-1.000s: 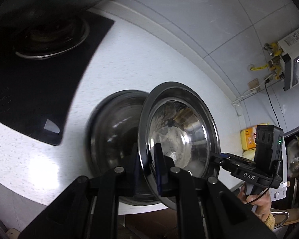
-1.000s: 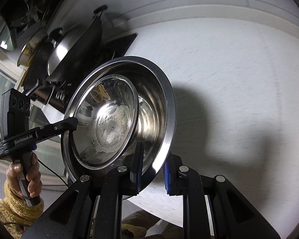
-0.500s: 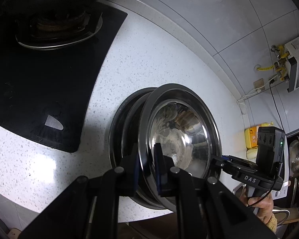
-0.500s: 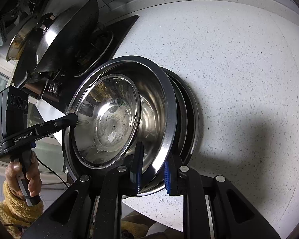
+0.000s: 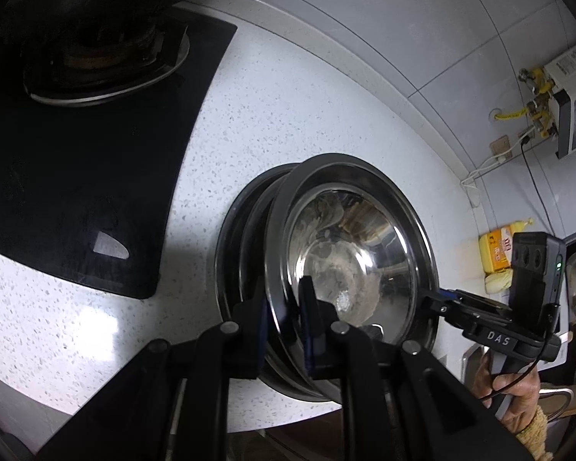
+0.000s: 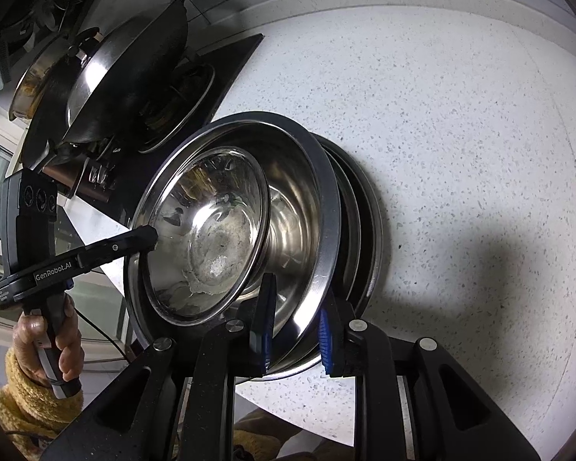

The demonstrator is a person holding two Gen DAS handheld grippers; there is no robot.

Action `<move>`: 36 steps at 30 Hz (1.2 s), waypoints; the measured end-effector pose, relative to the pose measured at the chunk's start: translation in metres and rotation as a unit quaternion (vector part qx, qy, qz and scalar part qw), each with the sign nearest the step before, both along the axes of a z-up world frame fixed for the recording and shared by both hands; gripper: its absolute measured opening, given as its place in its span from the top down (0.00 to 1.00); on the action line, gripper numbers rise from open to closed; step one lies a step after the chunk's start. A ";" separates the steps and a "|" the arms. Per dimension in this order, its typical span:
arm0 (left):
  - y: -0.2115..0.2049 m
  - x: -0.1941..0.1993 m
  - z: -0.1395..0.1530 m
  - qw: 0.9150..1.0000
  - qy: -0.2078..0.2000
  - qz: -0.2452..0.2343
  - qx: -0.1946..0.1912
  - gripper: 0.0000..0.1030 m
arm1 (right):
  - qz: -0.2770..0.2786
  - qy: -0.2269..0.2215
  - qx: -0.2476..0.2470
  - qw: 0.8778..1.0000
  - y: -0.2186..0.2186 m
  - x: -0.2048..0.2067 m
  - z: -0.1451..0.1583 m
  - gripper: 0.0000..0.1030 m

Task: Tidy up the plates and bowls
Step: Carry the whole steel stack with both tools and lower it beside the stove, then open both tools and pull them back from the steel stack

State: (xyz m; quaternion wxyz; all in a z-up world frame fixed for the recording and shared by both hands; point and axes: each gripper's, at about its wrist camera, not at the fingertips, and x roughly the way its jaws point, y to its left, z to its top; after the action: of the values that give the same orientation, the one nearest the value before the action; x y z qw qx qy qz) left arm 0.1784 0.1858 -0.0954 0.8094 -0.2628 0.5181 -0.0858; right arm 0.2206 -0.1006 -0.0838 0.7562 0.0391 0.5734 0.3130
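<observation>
A large steel bowl [image 6: 299,199] with a smaller steel bowl [image 6: 211,238] nested inside hangs just over a stack of steel plates [image 6: 364,215] on the white speckled counter. My right gripper [image 6: 293,332] is shut on the large bowl's near rim. My left gripper [image 5: 282,319] is shut on the opposite rim; it also shows in the right wrist view [image 6: 148,236]. In the left wrist view the bowl [image 5: 349,253] covers most of the plate stack [image 5: 236,246]. The right gripper [image 5: 434,301] shows there too.
A black gas hob [image 5: 76,176] with a burner lies left of the stack. A wok and pans [image 6: 107,88] sit on it. The counter's front edge runs just below the stack [image 5: 211,418]. A tiled wall, water heater [image 5: 568,107] and yellow packet [image 5: 499,253] stand behind.
Both grippers have lowered the nested bowls toward the counter. The bowls now hang close over the plate stack, which came into view beneath them.
</observation>
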 end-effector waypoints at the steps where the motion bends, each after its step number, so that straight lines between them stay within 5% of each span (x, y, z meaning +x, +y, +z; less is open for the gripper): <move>1: 0.000 0.000 0.001 1.000 -0.002 0.000 0.006 0.86 | -0.001 -0.002 0.001 1.000 0.000 -0.001 0.000 0.81; 6: -0.005 -0.001 0.007 0.999 -0.013 -0.004 0.044 0.72 | -0.012 -0.025 -0.005 1.000 -0.002 -0.009 0.006 0.81; 23: -0.005 -0.020 0.046 0.989 -0.090 0.003 0.120 0.72 | -0.098 -0.117 -0.028 0.988 -0.031 -0.034 0.041 0.63; 36: -0.089 -0.068 0.119 0.963 -0.183 -0.007 0.196 0.72 | -0.180 -0.149 -0.103 0.967 -0.091 -0.060 0.072 0.36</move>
State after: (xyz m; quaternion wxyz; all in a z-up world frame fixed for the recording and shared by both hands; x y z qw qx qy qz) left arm 0.1104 0.0970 0.0236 0.9253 -0.0751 0.3700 -0.0342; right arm 0.1607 -0.1913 -0.0118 0.8770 0.0165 0.4665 0.1137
